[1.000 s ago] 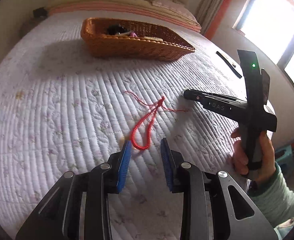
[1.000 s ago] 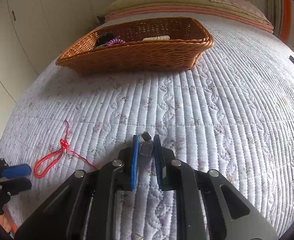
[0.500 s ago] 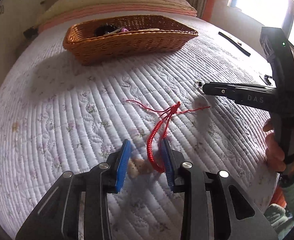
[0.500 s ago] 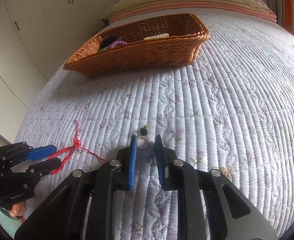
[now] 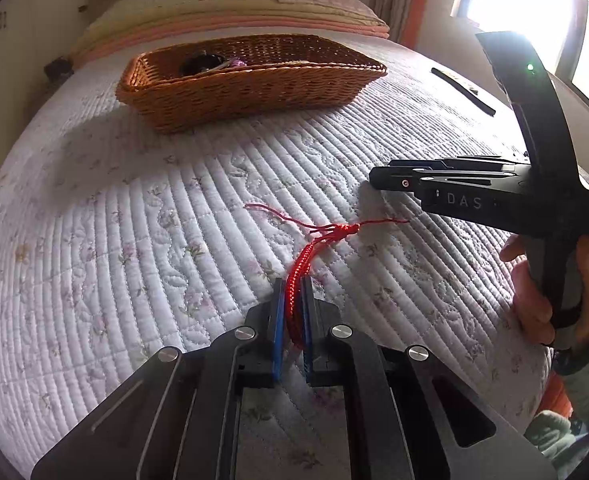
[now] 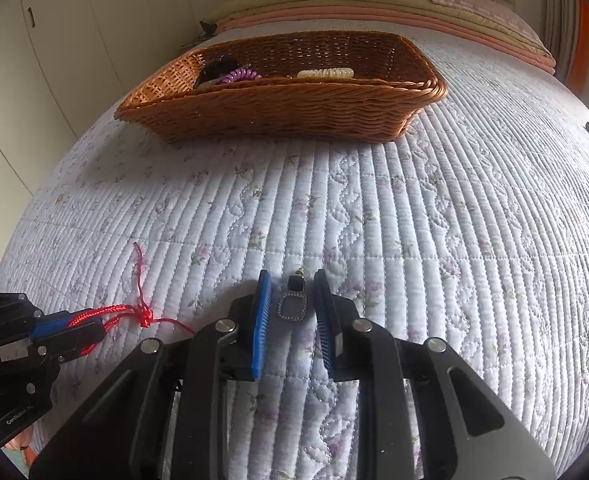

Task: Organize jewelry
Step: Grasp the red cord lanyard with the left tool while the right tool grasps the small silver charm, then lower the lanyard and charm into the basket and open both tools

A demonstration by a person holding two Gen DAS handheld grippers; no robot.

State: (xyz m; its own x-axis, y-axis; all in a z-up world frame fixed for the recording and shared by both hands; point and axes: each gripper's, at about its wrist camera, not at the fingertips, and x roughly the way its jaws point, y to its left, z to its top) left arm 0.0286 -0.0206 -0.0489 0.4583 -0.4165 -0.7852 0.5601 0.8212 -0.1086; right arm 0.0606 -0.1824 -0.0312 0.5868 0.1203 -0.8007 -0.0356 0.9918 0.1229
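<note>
A red braided cord bracelet (image 5: pixel 299 268) lies on the quilted bed, its knot and loose ends stretching away; it also shows in the right wrist view (image 6: pixel 110 314). My left gripper (image 5: pixel 291 292) is shut on the bracelet's loop. My right gripper (image 6: pixel 292 286) is open, its blue pads on either side of a small dark pendant (image 6: pixel 293 304) that lies on the quilt between them. A wicker basket (image 6: pixel 278 108) stands farther up the bed and holds a purple spiral band (image 6: pixel 244 76), a cream bracelet (image 6: pixel 325 73) and dark items.
The quilted bedspread (image 6: pixel 454 220) covers the bed, with stacked pillows (image 6: pixel 374 0) behind the basket. A black strip (image 5: pixel 462 90) lies at the bed's right side near the window. White wardrobe doors (image 6: pixel 54 40) stand to the left.
My left gripper has closed on the red bracelet's loop. My right gripper has opened wider around the pendant, which now lies on the quilt.
</note>
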